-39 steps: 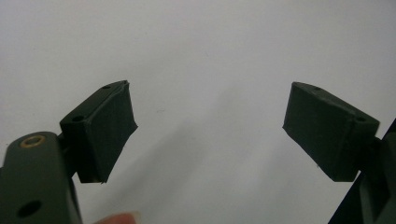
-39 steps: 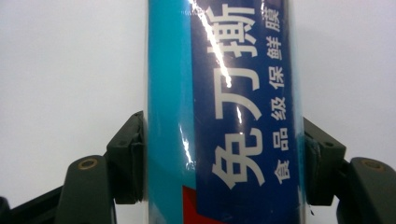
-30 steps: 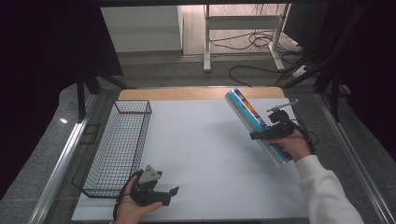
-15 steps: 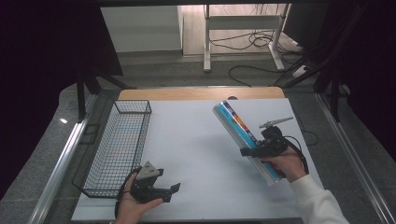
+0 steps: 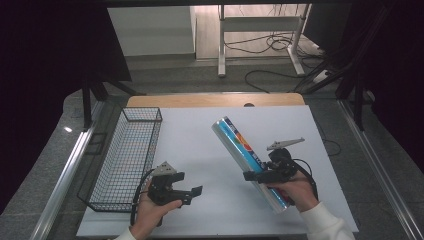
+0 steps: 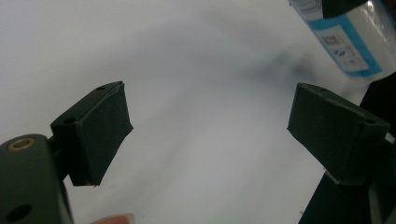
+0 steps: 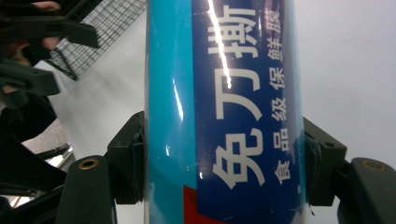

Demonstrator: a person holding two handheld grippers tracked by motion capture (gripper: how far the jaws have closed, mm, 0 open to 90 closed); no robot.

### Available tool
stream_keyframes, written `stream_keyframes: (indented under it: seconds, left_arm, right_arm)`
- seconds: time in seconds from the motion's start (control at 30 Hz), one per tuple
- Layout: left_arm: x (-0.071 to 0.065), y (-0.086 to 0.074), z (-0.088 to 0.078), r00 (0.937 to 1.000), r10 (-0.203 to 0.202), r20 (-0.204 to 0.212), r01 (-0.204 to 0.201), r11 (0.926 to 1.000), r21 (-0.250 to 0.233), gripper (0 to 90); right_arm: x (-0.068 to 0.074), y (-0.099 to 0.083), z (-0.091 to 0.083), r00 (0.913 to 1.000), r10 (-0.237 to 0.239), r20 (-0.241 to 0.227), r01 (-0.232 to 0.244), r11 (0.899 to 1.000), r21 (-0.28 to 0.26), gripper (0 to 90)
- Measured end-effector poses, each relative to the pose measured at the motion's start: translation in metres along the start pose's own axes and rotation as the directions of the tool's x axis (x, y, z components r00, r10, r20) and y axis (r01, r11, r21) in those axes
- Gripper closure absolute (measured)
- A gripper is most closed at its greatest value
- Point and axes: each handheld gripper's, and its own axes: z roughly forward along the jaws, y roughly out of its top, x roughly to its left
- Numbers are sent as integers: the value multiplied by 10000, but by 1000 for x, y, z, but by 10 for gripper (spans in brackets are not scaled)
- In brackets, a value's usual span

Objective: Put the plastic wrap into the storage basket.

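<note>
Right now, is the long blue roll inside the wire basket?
No, the blue roll is clamped in the right hand-held gripper over the white table, away from the wire basket.

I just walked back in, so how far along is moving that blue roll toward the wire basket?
Done: the right gripper is shut on the blue roll and holds it off the white table. In hand: the roll sits right of centre while the left gripper, jaws just opened, waits empty. Left: the wire basket has nothing in it.
</note>
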Motion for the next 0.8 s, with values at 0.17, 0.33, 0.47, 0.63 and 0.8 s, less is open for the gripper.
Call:
stream_keyframes:
  seconds: [0.17,0.33,0.47,0.63,0.8]
  left_arm:
    - [3,5,6,9981,-397,475,399,9992,-40,108]
    - [8,15,14,9894,-849,1182,911,9947,-478,64]
    - [13,24,21,9716,-1337,1955,1518,9851,-809,62]
    - [16,31,35,9329,-1937,3037,2297,9693,-875,82]
    - [14,33,45,9142,-1895,3583,2379,9666,-958,89]
  right_arm:
    - [4,-3,5,10000,47,-35,-47,9999,-94,320]
    - [11,-6,13,9999,128,-116,-132,9994,-328,321]
    - [17,-7,22,9992,215,-331,-227,9991,-352,320]
    - [30,-8,34,9983,97,-569,-123,9989,-459,320]
    - [37,-8,42,9937,319,-1074,-395,9968,-690,320]
